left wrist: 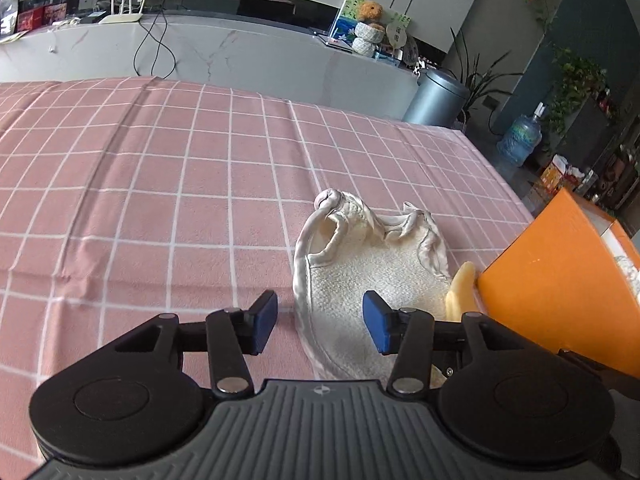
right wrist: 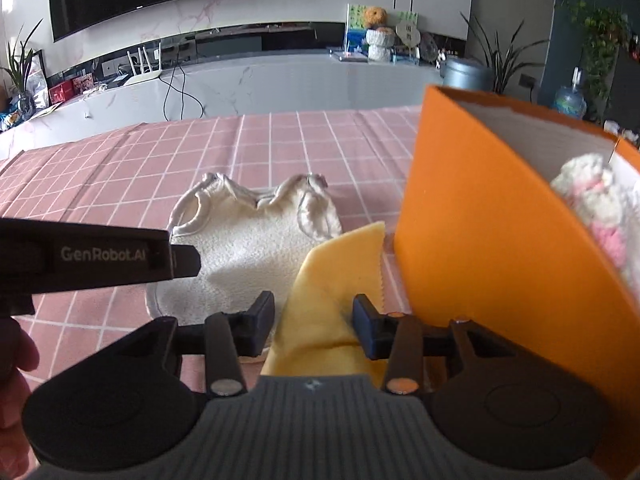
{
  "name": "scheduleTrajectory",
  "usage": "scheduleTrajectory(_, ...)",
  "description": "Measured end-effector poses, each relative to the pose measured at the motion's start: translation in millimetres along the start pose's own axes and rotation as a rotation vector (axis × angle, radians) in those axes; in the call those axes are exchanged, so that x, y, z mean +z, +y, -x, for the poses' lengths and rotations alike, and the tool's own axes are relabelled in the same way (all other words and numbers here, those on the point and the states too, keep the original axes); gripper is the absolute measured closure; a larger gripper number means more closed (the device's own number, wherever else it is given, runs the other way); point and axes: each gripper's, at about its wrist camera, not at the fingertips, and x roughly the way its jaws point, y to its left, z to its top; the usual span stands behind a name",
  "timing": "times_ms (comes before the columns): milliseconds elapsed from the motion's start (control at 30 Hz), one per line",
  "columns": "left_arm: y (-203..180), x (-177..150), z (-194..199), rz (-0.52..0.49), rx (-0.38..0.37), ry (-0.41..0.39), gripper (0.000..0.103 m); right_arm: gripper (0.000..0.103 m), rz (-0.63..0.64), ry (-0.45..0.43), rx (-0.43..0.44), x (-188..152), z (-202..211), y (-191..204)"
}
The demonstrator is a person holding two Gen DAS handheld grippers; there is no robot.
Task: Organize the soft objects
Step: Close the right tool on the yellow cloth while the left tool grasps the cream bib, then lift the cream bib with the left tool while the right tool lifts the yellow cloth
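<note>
A cream fleece garment with satin trim point(left wrist: 360, 264) lies flat on the pink checked tablecloth point(left wrist: 160, 184); it also shows in the right wrist view point(right wrist: 248, 240). My left gripper point(left wrist: 320, 322) is open, low over the garment's near edge. A yellow cloth point(right wrist: 336, 280) lies beside the garment, against an orange box point(right wrist: 500, 240); its edge shows in the left wrist view point(left wrist: 462, 288). My right gripper point(right wrist: 314, 326) is open around the yellow cloth's near part. The orange box point(left wrist: 560, 280) holds a white and pink fluffy item point(right wrist: 596, 200).
The left gripper's body point(right wrist: 100, 256) crosses the left of the right wrist view. The table's far edge faces a marble counter point(left wrist: 240, 52). A grey bin point(left wrist: 436, 96) and a water bottle point(left wrist: 520, 140) stand on the floor beyond the table's right edge.
</note>
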Motion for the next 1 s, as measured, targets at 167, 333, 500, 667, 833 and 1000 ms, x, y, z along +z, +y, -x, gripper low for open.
scheduleTrajectory(167,-9.7,0.2,-7.1,-0.043,-0.022,-0.011,0.049,0.068,0.017,-0.015,0.010,-1.1,-2.6,4.6)
scheduleTrajectory(333,-11.3,-0.9,-7.9,0.017,-0.081,0.011,0.070,0.075,0.014,-0.015,0.031,-1.7,-2.7,6.2)
scheduleTrajectory(500,-22.1,-8.7,-5.8,-0.006,-0.071,0.013,0.080,0.087,0.018,-0.002,0.055,-1.9,1.0,7.5)
scheduleTrajectory(667,-20.8,-13.1,6.7,-0.022,-0.026,0.007,0.087,0.095,0.011,0.013,0.084,-4.4,8.4,5.8)
scheduleTrajectory(833,-14.4,-22.2,34.9,-0.005,0.005,-0.023,0.088,0.098,0.035,0.006,0.117,-10.3,26.3,13.5)
scheduleTrajectory(1000,-5.8,-29.7,60.9,0.029,0.028,-0.038,0.088,0.097,0.036,0.008,0.167,-13.3,46.0,16.0)
